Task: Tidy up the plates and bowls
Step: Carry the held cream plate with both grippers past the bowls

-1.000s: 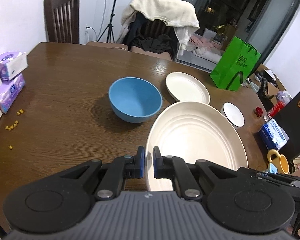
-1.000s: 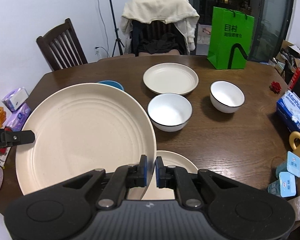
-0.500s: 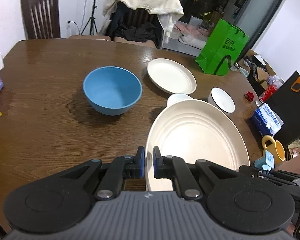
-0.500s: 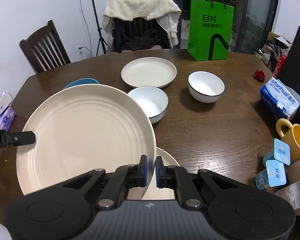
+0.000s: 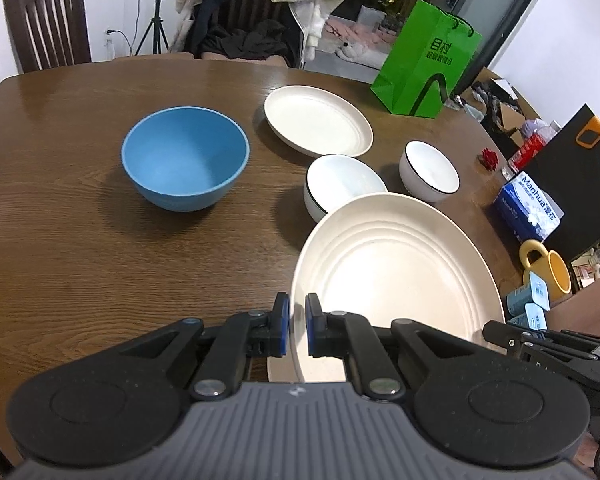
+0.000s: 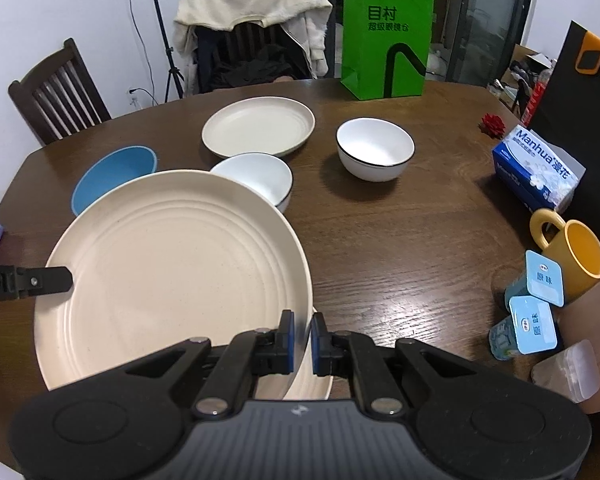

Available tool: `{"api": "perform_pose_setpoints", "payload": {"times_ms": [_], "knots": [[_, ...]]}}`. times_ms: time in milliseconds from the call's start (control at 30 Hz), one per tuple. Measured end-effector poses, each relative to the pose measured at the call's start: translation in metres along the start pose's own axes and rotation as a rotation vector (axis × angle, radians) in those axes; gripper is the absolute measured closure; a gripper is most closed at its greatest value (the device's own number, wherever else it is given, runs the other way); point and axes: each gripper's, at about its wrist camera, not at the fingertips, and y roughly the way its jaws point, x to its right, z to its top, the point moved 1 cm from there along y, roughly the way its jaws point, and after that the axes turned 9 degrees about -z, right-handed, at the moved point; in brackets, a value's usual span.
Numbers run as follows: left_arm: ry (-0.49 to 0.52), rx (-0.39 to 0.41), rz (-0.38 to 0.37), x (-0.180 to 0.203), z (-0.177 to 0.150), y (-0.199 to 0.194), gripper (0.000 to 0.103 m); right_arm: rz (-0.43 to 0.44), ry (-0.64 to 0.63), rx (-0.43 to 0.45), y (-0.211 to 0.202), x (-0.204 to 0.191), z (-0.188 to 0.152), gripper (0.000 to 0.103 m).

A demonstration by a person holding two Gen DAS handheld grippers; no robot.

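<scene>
Both grippers hold one large cream plate [image 5: 396, 272] [image 6: 172, 272] above the table. My left gripper [image 5: 297, 326] is shut on its left rim, my right gripper [image 6: 301, 334] on its right rim. Under the held plate lies another cream plate [image 6: 314, 380], mostly hidden. A third cream plate [image 5: 318, 125] [image 6: 258, 127] rests farther back. A blue bowl [image 5: 185, 162] [image 6: 114, 176] stands at the left. Two white bowls with dark rims stand beyond the held plate: one [image 5: 338, 182] [image 6: 260, 176] partly hidden by it, one [image 5: 429, 170] [image 6: 375, 148] to its right.
A green paper bag [image 6: 386, 40] stands at the table's far edge. At the right are a blue tissue box [image 6: 538, 170], a yellow mug [image 6: 572, 252] and small blue-lidded cups [image 6: 532, 316]. Chairs [image 5: 46, 28] stand behind the table, one draped with clothes.
Both grippers have carried the large plate to the right and lower; the blue bowl has slid left in view, and both white bowls now show beyond the plate.
</scene>
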Motion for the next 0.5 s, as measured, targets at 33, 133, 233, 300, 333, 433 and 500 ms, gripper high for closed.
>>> {"api": "perform_pose_setpoints", "payload": {"times_ms": [33,133,233,300,333,433,500], "knots": [[0.004,-0.003,-0.001,0.0,0.0,0.001,0.094,-0.002,0.0,-0.002,0.001,0.001,-0.001,0.095],[0.01,-0.009,-0.007,0.001,-0.002,0.006,0.094,-0.006,0.005,-0.007,0.005,0.003,-0.004,0.095],[0.012,-0.017,-0.009,0.001,-0.003,0.01,0.094,-0.012,0.007,-0.014,0.008,0.004,-0.005,0.095],[0.014,-0.022,-0.01,0.0,-0.004,0.013,0.094,-0.016,0.006,-0.018,0.01,0.004,-0.006,0.095],[0.016,-0.025,-0.01,0.0,-0.004,0.014,0.094,-0.019,0.005,-0.02,0.011,0.004,-0.007,0.095],[0.02,-0.032,-0.012,-0.001,-0.005,0.018,0.094,-0.021,0.005,-0.026,0.015,0.006,-0.01,0.095],[0.024,-0.038,-0.013,-0.001,-0.005,0.022,0.094,-0.024,0.005,-0.032,0.018,0.006,-0.011,0.095]]}}
